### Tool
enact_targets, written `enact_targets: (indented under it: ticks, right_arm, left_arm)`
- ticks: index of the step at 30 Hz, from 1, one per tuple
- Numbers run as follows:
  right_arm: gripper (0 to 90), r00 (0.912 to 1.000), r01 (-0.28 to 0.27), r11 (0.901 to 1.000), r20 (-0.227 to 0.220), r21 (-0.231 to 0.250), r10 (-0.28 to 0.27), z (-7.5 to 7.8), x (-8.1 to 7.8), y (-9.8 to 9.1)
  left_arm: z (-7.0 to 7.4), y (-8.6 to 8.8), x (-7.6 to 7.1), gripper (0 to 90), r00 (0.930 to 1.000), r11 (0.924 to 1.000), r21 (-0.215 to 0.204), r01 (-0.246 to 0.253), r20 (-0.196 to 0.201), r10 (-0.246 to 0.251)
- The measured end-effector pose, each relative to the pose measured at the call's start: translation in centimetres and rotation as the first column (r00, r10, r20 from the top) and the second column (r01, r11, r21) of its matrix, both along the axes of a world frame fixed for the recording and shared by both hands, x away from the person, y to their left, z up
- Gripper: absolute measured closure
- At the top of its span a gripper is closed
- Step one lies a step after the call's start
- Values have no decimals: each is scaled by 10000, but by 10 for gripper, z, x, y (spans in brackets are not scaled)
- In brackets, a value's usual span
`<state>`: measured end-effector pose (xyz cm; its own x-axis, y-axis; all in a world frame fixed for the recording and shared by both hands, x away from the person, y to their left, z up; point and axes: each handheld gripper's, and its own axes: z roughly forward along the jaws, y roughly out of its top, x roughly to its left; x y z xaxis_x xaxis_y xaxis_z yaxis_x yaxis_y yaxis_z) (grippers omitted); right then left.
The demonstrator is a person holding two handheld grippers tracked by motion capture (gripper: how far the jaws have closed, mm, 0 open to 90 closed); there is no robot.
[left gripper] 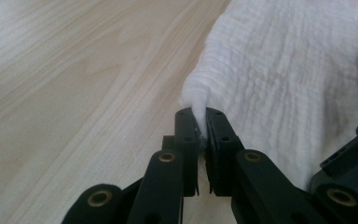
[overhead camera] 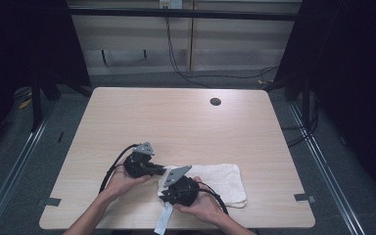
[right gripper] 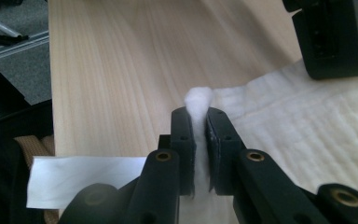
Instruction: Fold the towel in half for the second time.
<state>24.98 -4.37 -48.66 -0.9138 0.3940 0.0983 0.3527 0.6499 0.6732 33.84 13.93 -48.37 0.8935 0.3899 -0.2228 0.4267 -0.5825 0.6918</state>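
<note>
Both claws pinched on the towel's left short edge; the cloth runs away to the person's right.

Left claw (left gripper: 200, 122) is clamped on a small peak of the white towel (overhead camera: 220, 181) at the far-left corner; right claw (right gripper: 199, 122) is clamped on a fold at the near-left corner, just beside it. Towel lies flat on the tabletop (overhead camera: 176, 117) near the front edge, long axis left-right. Free end is opposite both claws, so I'd judge any fold or drag must go rightward along that axis, both hands equally placed.
</note>
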Motion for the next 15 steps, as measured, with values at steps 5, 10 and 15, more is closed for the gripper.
enact_targets:
  ticks: [5,10,15]
  right_arm:
    - [828,10000,-13,9998,66,220,12,4,1,-3]
    - [828,9999,31,9993,98,376,-35,11,2,-5]
    - [829,9997,178,9957,124,907,-190,24,4,-11]
  left_arm:
    - [1,4,3,847,9997,9998,-195,-34,-241,30]
    - [6,8,5,847,9995,9986,-493,-189,-267,176]
    - [18,13,4,847,9997,9960,-863,-230,-131,220]
